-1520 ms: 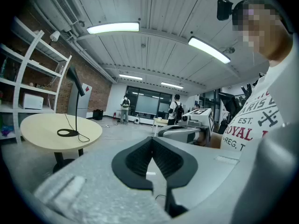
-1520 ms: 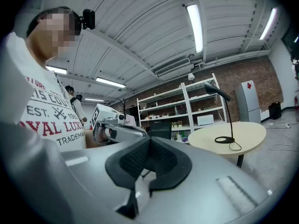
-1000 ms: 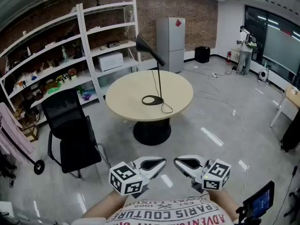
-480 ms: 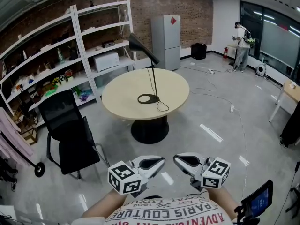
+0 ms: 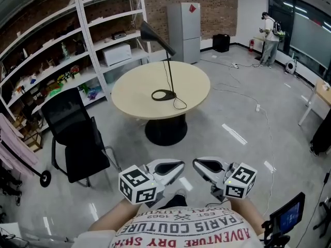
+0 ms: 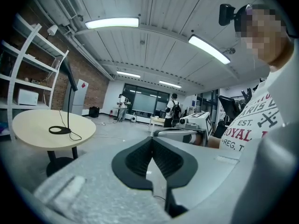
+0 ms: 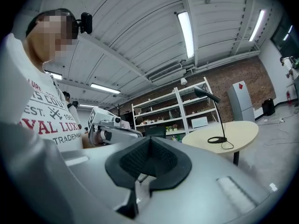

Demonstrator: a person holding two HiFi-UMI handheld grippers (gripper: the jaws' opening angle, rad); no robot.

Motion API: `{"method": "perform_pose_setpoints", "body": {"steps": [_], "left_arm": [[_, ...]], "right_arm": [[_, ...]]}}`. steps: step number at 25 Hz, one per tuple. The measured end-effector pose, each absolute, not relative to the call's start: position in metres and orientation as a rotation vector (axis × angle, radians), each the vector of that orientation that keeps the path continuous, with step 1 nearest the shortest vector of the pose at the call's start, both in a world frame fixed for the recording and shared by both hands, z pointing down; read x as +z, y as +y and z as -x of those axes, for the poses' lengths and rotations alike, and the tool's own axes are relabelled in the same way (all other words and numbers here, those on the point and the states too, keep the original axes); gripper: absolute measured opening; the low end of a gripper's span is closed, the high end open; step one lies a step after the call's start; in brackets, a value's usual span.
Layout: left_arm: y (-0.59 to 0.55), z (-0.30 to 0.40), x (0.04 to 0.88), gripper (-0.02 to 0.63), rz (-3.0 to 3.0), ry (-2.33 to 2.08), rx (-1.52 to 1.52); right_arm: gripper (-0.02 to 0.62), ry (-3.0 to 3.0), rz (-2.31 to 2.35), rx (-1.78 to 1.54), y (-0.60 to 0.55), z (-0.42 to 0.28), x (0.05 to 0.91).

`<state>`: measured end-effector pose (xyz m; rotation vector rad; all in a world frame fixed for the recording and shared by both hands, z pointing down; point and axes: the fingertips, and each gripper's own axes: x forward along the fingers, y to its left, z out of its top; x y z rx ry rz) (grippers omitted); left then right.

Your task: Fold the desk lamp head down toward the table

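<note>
No notable movement is recorded since earlier. Left gripper (image 5: 178,165) and right gripper (image 5: 198,164) are held closed, empty. The slender black desk lamp (image 5: 151,34), seemingly upright, stands well apart on the round beige table (image 5: 134,97); approach is required.

The black desk lamp (image 5: 169,75) stands upright near the middle of the round, pale table (image 5: 132,99), with a thin straight stem on a flat ring-shaped base (image 5: 163,94). Its cone-shaped head (image 5: 151,33) sits high above the table, slanting off the stem's top. A thin cord (image 5: 180,104) curls beside the base.
</note>
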<state>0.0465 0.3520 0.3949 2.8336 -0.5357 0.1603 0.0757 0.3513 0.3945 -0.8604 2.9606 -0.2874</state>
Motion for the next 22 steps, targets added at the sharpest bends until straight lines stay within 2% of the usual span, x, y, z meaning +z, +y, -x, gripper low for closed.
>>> {"method": "perform_pose_setpoints", "body": {"steps": [13,22], "left_arm": [[0.323,-0.064,0.404,0.002,-2.829,-0.475,0.189],[0.272,-0.048,0.42,0.002,-2.772,-0.511,0.16]], "right_arm": [[0.002,2.943,0.901,-0.323,0.322,-0.087,0.405],[0.002,2.979,0.869,-0.371,0.269,-0.072,0.418]]}}
